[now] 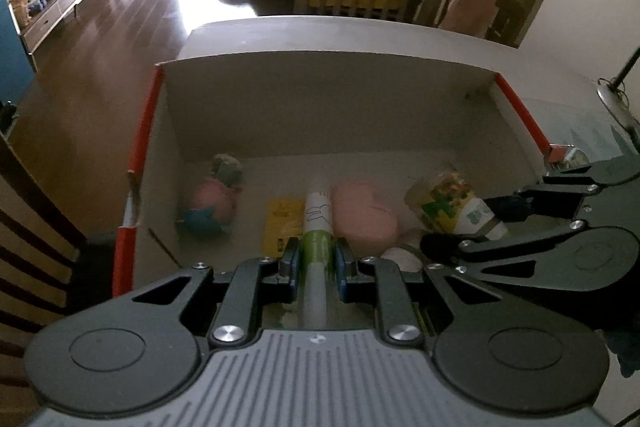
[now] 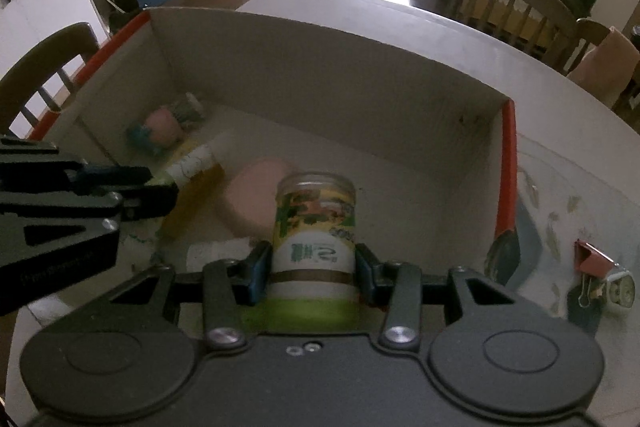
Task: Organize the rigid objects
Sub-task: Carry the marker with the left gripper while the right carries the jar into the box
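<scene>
The left hand-held gripper is clamped on a slim white-and-green tube, which runs from between its pads toward 12 o'clock over the open cardboard box on the tabletop. At its 10 o'clock a pink toy lies on the box floor; at 1 o'clock, a pink pad. The right hand-held gripper is clamped on a labelled jar, its mouth toward 12 o'clock. At 3 o'clock, 2 binder clips lie outside the box.
</scene>
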Tool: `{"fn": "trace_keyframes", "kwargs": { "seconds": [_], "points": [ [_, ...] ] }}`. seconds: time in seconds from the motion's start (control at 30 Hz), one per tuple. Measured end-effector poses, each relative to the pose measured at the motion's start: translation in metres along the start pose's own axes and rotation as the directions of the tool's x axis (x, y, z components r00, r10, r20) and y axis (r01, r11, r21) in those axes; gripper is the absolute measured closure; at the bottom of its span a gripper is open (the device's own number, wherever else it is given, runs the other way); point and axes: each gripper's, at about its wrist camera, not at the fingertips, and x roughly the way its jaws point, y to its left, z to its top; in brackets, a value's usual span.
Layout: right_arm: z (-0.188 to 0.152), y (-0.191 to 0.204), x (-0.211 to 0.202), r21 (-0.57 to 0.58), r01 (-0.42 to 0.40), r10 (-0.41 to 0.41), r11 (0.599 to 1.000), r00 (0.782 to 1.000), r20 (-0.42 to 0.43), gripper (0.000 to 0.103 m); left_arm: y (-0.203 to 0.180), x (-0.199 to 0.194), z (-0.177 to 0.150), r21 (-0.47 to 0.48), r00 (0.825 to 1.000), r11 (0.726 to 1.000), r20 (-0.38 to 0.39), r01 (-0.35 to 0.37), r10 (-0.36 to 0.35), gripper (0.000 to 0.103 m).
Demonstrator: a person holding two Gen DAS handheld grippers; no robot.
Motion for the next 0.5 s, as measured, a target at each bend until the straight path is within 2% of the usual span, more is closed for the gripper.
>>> {"fn": "trace_keyframes", "kwargs": {
  "seconds": [0.1, 0.3, 0.5],
  "points": [
    [-0.002, -0.001, -0.002, 0.008, 0.000, 0.000, 1.000, 1.000, -0.001, 0.059, -0.002, 0.003, 0.001, 0.006, 1.000, 1.000, -0.010, 0.003, -0.003, 0.086],
    [-0.006, -0.003, -0.015, 0.014, -0.031, 0.031, 0.999, 0.999, 0.017, 0.050, -0.003, 0.003, 0.001, 0.014, 1.000, 1.000, -0.010, -0.002, 0.002, 0.086],
    [-0.014, -0.002, -0.038, 0.021, -0.060, 0.059, 0.998, 0.997, 0.058, 0.049, -0.006, -0.005, -0.002, 0.015, 1.000, 1.000, -0.005, -0.001, 0.001, 0.086]
  ]
}}
